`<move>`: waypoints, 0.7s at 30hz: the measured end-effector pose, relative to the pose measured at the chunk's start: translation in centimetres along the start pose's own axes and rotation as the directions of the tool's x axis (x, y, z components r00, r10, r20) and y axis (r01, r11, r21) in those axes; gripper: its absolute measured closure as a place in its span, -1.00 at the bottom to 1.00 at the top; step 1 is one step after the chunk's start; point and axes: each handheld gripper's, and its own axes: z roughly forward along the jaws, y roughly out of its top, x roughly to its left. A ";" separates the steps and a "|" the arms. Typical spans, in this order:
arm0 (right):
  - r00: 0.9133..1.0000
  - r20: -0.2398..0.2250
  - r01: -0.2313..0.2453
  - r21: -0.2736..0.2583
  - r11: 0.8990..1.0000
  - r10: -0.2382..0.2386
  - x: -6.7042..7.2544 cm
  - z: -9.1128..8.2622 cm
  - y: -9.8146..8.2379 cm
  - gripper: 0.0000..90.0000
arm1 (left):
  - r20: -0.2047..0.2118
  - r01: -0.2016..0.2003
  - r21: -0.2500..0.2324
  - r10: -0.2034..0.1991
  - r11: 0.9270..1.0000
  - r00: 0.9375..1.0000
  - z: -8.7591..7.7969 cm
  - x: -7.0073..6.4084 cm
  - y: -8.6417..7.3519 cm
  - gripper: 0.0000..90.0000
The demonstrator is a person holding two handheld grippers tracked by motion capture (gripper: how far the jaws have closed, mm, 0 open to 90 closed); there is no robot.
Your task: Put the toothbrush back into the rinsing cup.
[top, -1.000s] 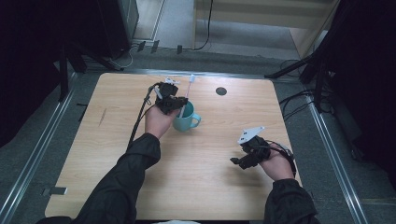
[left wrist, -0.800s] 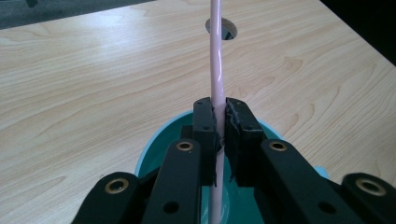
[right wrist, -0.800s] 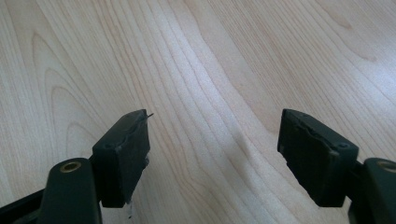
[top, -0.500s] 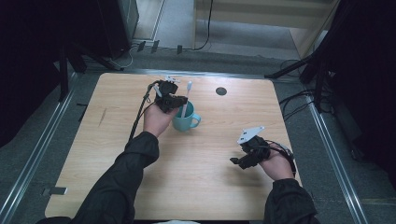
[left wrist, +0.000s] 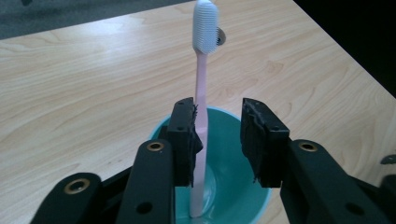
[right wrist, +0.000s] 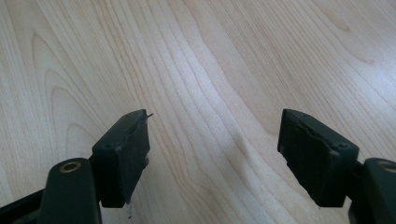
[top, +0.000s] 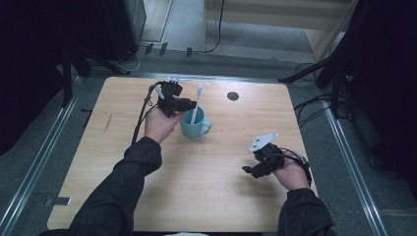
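Worktop [top: 147, 196]: pale wood-grain top, rounded corners, with a small dark round hole [top: 233, 96] near the far edge, right of centre.

Person's 2 dark sleeves enter from the near edge. Left forearm reaches toward the far-middle of the worktop; right hand rests near the right edge, closer to the near side.

Left gripper [top: 189, 104]: held just over the mug, jaws pointing toward its mouth. In the left gripper view its jaws have just been opening and stand partly apart. The toothbrush handle sits between them, right against the left-hand pad in that view, with a clear gap to the other pad. No squeeze on it.

Right gripper [top: 250, 170]: low over bare wood, well apart from the mug, grey three-cornered plate on top. Jaws wide apart in the right gripper view, bare wood grain between them.

Teal mug [top: 193, 125]: upright, far-middle of the worktop, handle toward the right edge.

Toothbrush [left wrist: 201, 100]: pink handle, white bristle head up, standing in the mug with its foot on the bottom, leaning slightly toward the far edge. The head rises well clear of the rim.
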 end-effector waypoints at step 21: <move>1.000 -0.006 0.005 0.012 1.000 -0.004 0.1 0.2 0.0 -0.45 | 0.019 -0.039 0.065 0.038 0.997 0.999 -3.8 0.5 -1.1 0.10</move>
